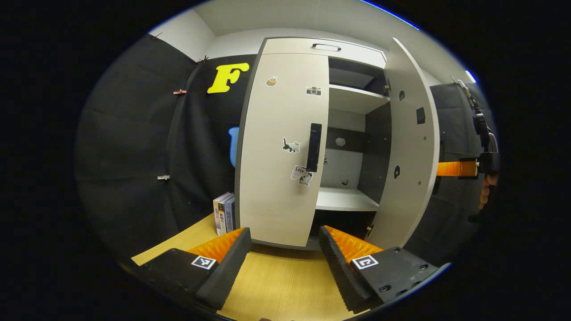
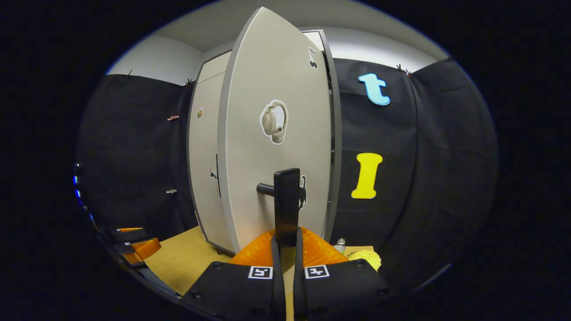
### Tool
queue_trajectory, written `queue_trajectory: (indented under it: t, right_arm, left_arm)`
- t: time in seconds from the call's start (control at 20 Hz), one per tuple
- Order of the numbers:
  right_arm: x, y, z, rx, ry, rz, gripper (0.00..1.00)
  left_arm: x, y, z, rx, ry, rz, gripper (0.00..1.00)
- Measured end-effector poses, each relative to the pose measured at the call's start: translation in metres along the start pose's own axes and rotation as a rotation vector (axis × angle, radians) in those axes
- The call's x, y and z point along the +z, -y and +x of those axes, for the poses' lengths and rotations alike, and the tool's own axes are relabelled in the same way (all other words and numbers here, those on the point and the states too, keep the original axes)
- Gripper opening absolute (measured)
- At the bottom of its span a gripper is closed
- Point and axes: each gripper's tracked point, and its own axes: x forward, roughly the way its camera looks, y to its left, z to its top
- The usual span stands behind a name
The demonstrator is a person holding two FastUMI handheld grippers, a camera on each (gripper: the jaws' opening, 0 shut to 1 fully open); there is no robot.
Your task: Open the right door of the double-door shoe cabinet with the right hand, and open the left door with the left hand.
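The pale double-door shoe cabinet (image 1: 285, 49) stands ahead in the left gripper view. Its left door (image 1: 281, 147) is closed, with a black vertical handle (image 1: 314, 147) on its inner edge. The right door (image 1: 410, 147) is swung wide open and shows the shelves (image 1: 352, 100). My left gripper (image 1: 285, 249) is open, low in front of the left door and short of its handle. In the right gripper view the right door (image 2: 276, 133) fills the middle, and my right gripper (image 2: 287, 240) is shut on its black handle (image 2: 287, 200). The right gripper (image 1: 461, 168) also shows beyond the open door.
A few books (image 1: 224, 213) stand on the wooden floor (image 1: 276, 285) against the cabinet's left side. A yellow object (image 2: 365, 257) and a small jar (image 2: 340, 244) lie at the cabinet's right. Black cloth walls close in on both sides.
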Motion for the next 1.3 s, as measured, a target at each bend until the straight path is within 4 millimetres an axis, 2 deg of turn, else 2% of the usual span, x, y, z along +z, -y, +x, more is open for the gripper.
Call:
queue_trajectory:
  t: [0.25,0.35,0.4,0.55,0.75,0.85,1.05,1.3]
  right_arm:
    - [0.005,0.027,0.004,-0.126,0.030,0.055,0.10]
    - [0.005,0.010,0.007,-0.079,0.030,0.112,0.07]
    - [0.006,0.004,0.006,-0.083,0.034,0.099,0.09]
    - [0.005,0.025,0.003,-0.134,0.053,0.003,0.09]
    - [-0.002,0.025,-0.006,-0.120,0.034,0.080,0.10]
    - [-0.012,0.020,-0.015,-0.101,0.016,0.110,0.10]
    - [-0.037,0.025,-0.041,-0.139,0.004,0.121,0.10]
    - [-0.059,0.039,-0.074,-0.221,0.005,0.135,0.09]
  left_arm:
    - [-0.003,0.001,-0.001,-0.010,-0.017,0.017,0.95]
    - [-0.001,0.001,-0.001,-0.009,-0.020,0.025,0.95]
    - [-0.002,0.002,0.000,-0.009,-0.020,0.030,0.95]
    - [-0.004,0.007,0.000,-0.015,-0.025,0.034,0.95]
    - [-0.013,0.016,0.001,-0.023,-0.046,0.012,0.95]
    - [-0.014,0.020,0.004,-0.033,-0.049,0.006,0.95]
    - [-0.018,0.032,0.020,-0.057,-0.060,-0.007,0.95]
    - [0.014,0.037,0.054,-0.090,-0.007,-0.022,0.95]
